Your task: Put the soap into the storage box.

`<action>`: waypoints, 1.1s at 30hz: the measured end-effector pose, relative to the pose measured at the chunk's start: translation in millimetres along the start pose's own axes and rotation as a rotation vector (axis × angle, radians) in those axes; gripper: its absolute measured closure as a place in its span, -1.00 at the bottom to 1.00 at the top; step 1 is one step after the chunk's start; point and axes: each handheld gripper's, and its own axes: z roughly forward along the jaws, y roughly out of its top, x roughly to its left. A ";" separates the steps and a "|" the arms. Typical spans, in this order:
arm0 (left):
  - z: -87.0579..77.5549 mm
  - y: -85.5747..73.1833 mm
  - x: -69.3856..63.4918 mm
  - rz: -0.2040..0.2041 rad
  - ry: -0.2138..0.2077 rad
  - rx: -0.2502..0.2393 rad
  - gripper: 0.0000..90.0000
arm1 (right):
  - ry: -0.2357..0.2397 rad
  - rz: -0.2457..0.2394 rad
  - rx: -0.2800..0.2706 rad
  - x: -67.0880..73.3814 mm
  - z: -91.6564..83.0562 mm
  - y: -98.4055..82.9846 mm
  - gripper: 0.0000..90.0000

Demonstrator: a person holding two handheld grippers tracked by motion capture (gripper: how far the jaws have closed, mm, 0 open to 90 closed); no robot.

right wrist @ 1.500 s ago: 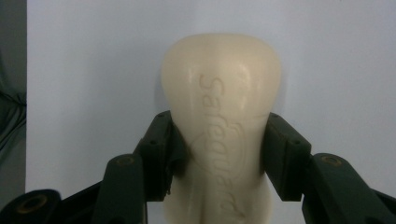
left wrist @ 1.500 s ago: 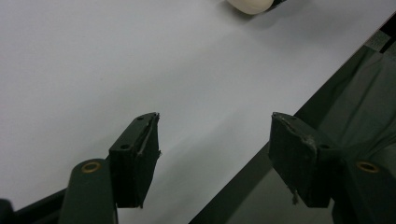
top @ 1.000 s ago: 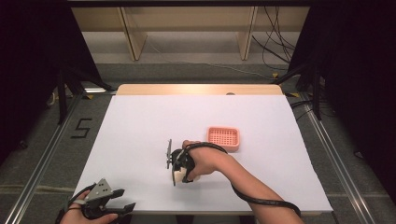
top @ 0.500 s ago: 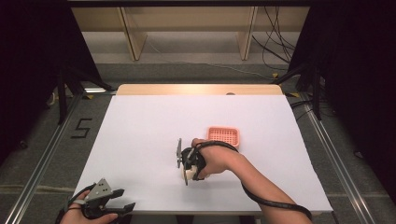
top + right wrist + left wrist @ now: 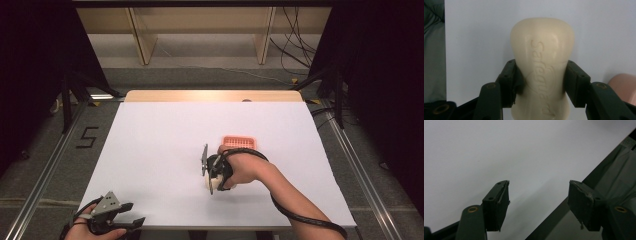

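Observation:
A cream bar of soap (image 5: 542, 67) with raised lettering is clamped between the two black jaws of my right gripper (image 5: 540, 80), held above the white table. From the high view my right gripper (image 5: 211, 179) sits in the person's hand near the table's middle, pointing down, with a bit of the soap (image 5: 206, 183) peeking out below it. A pink soap dish (image 5: 239, 141) lies just behind that hand; its pink edge (image 5: 624, 83) shows at the lower right of the right gripper view. My left gripper (image 5: 131, 221) rests at the table's front left corner, open, with nothing between its fingers (image 5: 497, 201).
The white table top (image 5: 165, 135) has a wooden strip (image 5: 210, 96) along its far edge. Its front edge and the grey floor (image 5: 621, 170) show beside my left gripper. Shelving and cables stand beyond the table. A black cable (image 5: 300, 217) trails along the right forearm.
My right gripper has carried the soap to the right, closer to the pink dish. My left gripper has stayed put.

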 end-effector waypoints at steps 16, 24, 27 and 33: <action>-0.1 -0.4 -0.4 -0.015 0.002 0.004 -0.26 | -0.026 0.004 0.002 -5.9 -10.9 -27.3 0.12; 0.1 -0.4 -0.4 -0.019 0.000 0.006 -0.26 | -0.038 0.047 0.022 -8.3 -17.6 -36.3 0.12; 0.0 -0.2 0.5 -0.002 0.002 0.002 -0.26 | -0.046 0.036 0.015 -10.5 -19.4 -39.5 0.13; 0.0 -0.3 0.4 -0.002 0.002 -0.001 -0.26 | -0.053 0.042 0.021 -13.9 -22.4 -45.6 0.12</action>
